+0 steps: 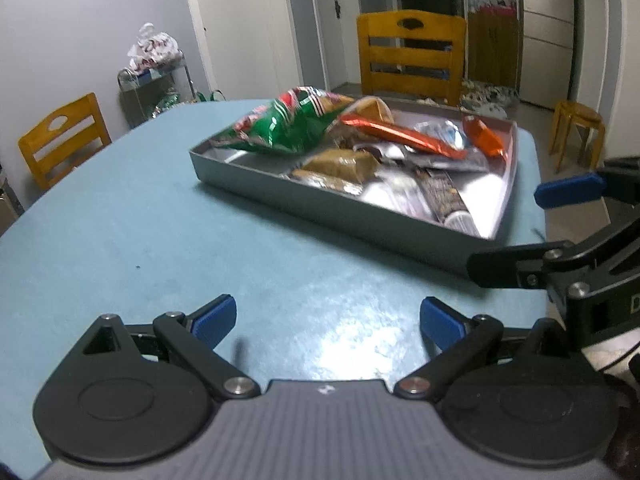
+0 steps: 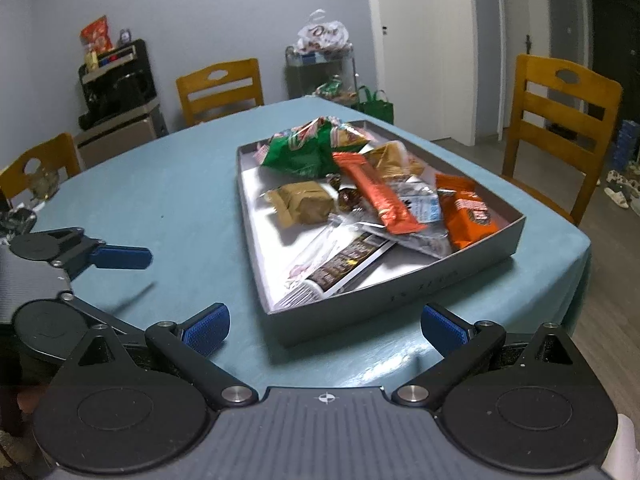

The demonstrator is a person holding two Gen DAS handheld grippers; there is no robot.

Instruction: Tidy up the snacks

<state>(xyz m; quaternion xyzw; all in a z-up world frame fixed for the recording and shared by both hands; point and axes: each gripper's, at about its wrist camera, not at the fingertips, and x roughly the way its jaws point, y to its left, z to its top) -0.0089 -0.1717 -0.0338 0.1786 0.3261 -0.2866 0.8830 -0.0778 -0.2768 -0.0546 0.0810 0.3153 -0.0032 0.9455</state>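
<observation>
Both my tongs, left [image 1: 326, 320] and right [image 2: 326, 328], hover wide apart and empty over the teal tabletop [image 1: 140, 220]. Just beyond them lies the shallow grey rectangular box [image 2: 400, 300] of mixed snacks, its long axis running near to far; a long orange wrapper [image 2: 376, 196] inside points likewise.

Grey walls [image 2: 200, 8], wood chairs [image 2: 560, 120] (several), teal table [image 2: 160, 184], fridge [image 1: 548, 28] behind.
</observation>
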